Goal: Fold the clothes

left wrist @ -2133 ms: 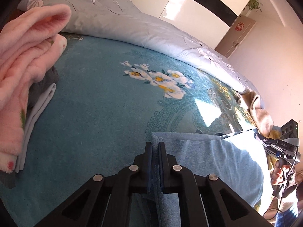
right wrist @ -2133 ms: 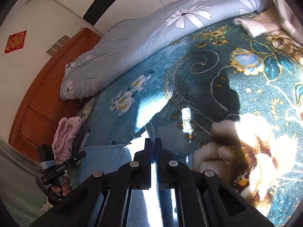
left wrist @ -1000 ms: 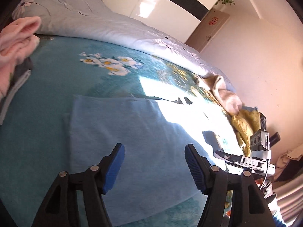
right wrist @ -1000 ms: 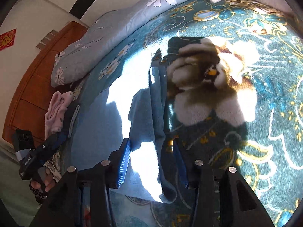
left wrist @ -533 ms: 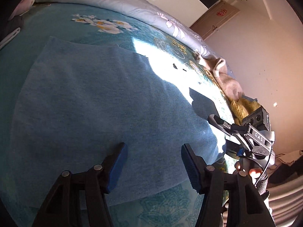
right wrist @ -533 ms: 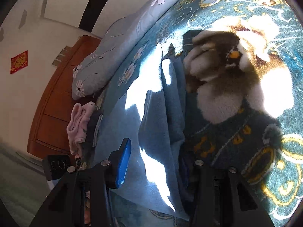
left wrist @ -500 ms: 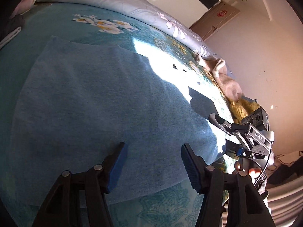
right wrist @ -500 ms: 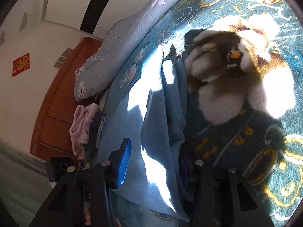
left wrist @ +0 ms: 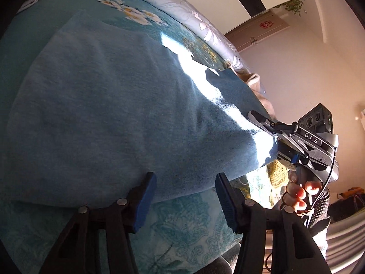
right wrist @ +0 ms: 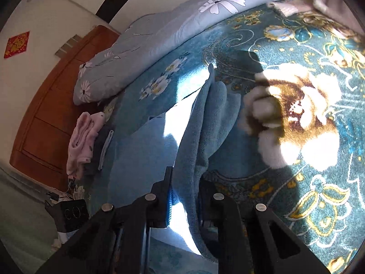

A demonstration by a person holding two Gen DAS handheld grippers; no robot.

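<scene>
A light blue garment (left wrist: 109,105) lies spread on the teal patterned bedspread (left wrist: 187,223). My left gripper (left wrist: 184,196) is open, its blue pads at the garment's near edge, holding nothing. My right gripper (right wrist: 184,194) has closed on a bunched fold at the right side of the blue garment (right wrist: 200,123), cloth pinched between its jaws. The right gripper also shows in the left wrist view (left wrist: 269,125), at the garment's right side, held by a hand.
A rolled grey floral duvet (right wrist: 173,27) lies along the far side of the bed. A pink garment on a folded stack (right wrist: 84,137) sits at the left. Beige and yellow clothes (left wrist: 255,84) are piled at the right. A wooden headboard (right wrist: 45,114) stands behind.
Both grippers let go of the garment's far edge and opened, then came back to its near edge. The right gripper has just closed on the fold; the left stays open.
</scene>
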